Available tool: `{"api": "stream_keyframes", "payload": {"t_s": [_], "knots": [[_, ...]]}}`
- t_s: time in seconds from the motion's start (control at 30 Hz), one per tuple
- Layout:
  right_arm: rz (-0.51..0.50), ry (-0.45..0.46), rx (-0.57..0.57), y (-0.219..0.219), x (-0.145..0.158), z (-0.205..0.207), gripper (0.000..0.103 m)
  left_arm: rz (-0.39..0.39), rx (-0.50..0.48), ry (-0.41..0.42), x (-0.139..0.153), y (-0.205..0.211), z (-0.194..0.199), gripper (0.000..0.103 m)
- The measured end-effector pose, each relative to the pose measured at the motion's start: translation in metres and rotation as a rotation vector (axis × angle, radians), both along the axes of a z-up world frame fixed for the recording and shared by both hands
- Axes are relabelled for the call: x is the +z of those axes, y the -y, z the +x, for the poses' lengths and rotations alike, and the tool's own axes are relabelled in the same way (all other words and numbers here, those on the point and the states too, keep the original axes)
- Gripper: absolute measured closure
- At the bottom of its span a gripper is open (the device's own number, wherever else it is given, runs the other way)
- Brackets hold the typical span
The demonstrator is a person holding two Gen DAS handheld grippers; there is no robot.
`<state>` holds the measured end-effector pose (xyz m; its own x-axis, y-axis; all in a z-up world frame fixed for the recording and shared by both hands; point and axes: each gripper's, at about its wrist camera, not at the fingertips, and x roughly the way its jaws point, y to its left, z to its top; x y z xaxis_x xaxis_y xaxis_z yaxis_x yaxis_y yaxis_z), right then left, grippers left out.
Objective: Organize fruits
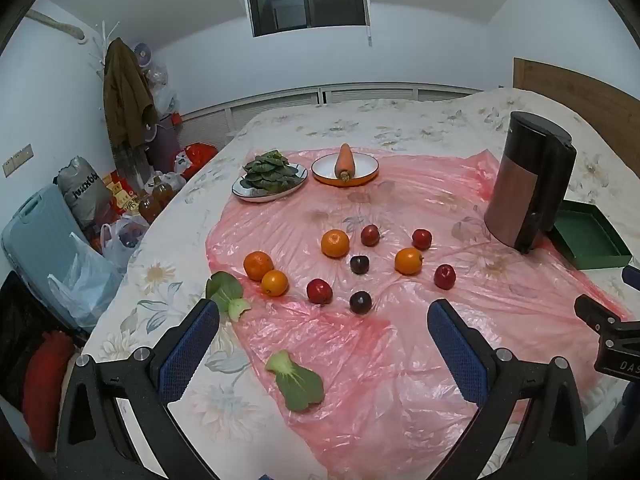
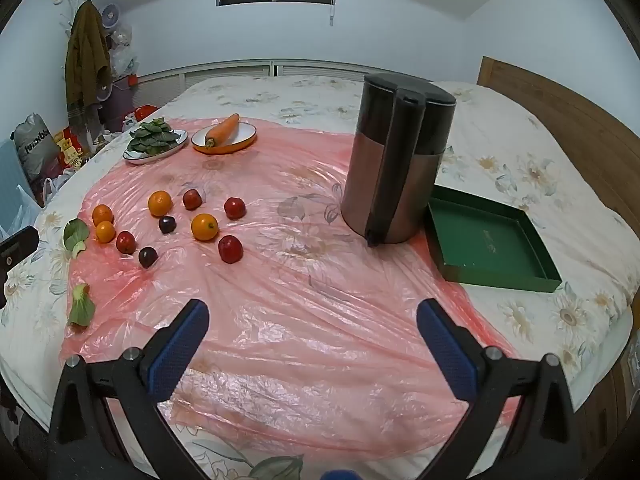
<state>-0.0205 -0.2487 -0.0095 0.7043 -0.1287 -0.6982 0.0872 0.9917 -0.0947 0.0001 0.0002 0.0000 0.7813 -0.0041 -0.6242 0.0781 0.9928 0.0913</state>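
1. In the left wrist view, the left gripper point(image 1: 323, 312) is seen nearest, its jaws spread as wide as they go and nothing held between them; only pink sheet point(image 1: 360, 380) is framed there.
2. A bok choy piece point(image 1: 297, 381) is laid just beyond the fingers on the sheet, and a second piece point(image 1: 226, 293) at the sheet's left edge.
3. The fruits are scattered loose on the sheet beyond the gripper: four oranges point(image 1: 335, 243), four red fruits point(image 1: 319, 291) and two dark plums point(image 1: 360, 303). Two of the oranges at the left are touching each other.
4. Farther back, a plate of greens point(image 1: 270, 178) and a dish with a carrot point(image 1: 345, 163) are set side by side.
5. A tall canister point(image 1: 530, 184) is stood at the right, with a green tray point(image 1: 588, 236) just beside it.
6. In the right wrist view, the right gripper point(image 2: 313, 318) is likewise seen fully spread and empty, over bare sheet point(image 2: 312, 280).
7. The canister point(image 2: 396, 160) is seen upright ahead, touching the green tray point(image 2: 490, 240) at its right; the tray is empty.
8. The fruits are grouped well to the left, the oranges point(image 2: 204, 227), red fruits point(image 2: 230, 249) and plums point(image 2: 147, 256) all apart from the tray.
9. Part of the left gripper point(image 2: 16, 248) is visible at the left edge.
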Motion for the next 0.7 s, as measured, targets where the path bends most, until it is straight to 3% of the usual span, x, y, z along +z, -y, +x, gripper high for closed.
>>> {"api": "stream_keyframes", "payload": {"t_s": [0.7], "knots": [[0.0,0.0,0.007,-0.0019,0.0017,0.0005,0.0,0.01,-0.001,-0.001,-0.0009,0.0008,-0.0003,0.001]]}}
